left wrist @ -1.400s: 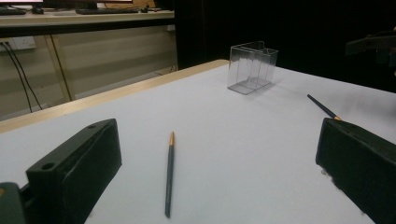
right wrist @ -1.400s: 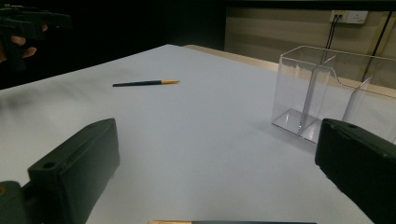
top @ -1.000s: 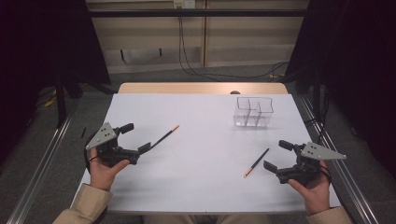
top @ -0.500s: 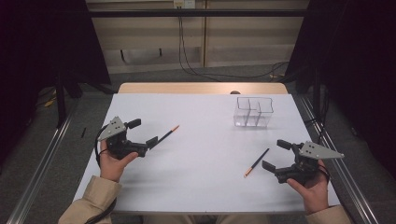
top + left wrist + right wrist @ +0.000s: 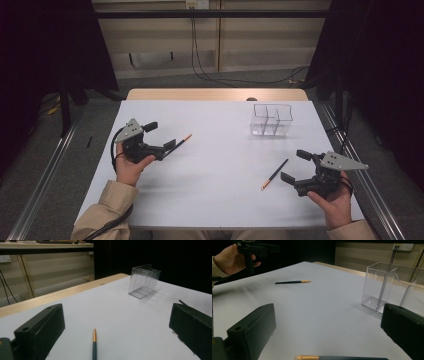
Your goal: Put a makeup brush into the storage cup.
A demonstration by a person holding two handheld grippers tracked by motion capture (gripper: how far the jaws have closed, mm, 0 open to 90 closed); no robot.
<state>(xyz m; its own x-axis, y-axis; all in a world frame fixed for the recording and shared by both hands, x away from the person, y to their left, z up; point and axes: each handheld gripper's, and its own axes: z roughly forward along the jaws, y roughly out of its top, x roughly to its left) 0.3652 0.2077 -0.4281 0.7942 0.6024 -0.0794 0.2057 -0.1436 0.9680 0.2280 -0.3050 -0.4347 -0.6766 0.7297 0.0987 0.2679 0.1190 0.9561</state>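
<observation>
Your left gripper (image 5: 161, 136) is gaping open around the dark, orange-tipped pencil (image 5: 94, 345) lying between its jaws. Your right gripper (image 5: 296, 165) is also standing open, just beside a second dark pencil (image 5: 274, 174).

The tabletop (image 5: 220, 180) is a white sheet over pale wood, whose bare edge shows as a strip along the far side at twelve o'clock. Toward one o'clock stands a clear plastic organizer (image 5: 272, 119) with inner dividers, upright and set near the far right corner. At about ten o'clock lies a dark pencil with an orange tip (image 5: 180, 141), slanted. Toward four o'clock lies a second dark pencil (image 5: 274, 174), also slanted, its orange end nearer the front edge, well apart from the first.
</observation>
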